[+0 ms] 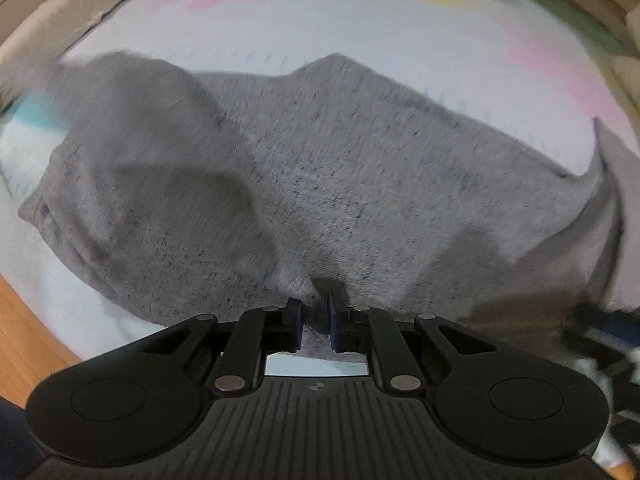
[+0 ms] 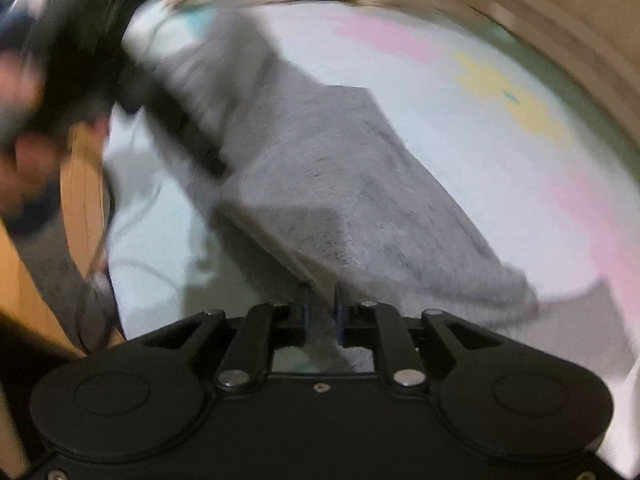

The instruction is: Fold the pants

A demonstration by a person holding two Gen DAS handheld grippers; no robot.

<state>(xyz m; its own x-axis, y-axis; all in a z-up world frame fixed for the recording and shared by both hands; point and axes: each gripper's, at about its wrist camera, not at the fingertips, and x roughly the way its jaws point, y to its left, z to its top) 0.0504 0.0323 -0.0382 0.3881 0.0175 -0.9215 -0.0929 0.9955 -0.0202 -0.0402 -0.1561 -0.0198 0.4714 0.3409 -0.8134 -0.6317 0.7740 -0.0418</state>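
The left gripper (image 1: 316,314) and the right gripper (image 2: 322,312) each pinch a fold of the grey sweatpants (image 1: 320,184) — cloth sits between both pairs of fingers. The pants drape across a pale mat (image 1: 360,28) with pink patches and a yellow flower — wooden floor (image 1: 24,320) borders its near edge.

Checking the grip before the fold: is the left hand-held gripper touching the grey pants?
Touching. The left wrist view shows the left hand-held gripper with grey pants fabric pinched between its closed fingers.
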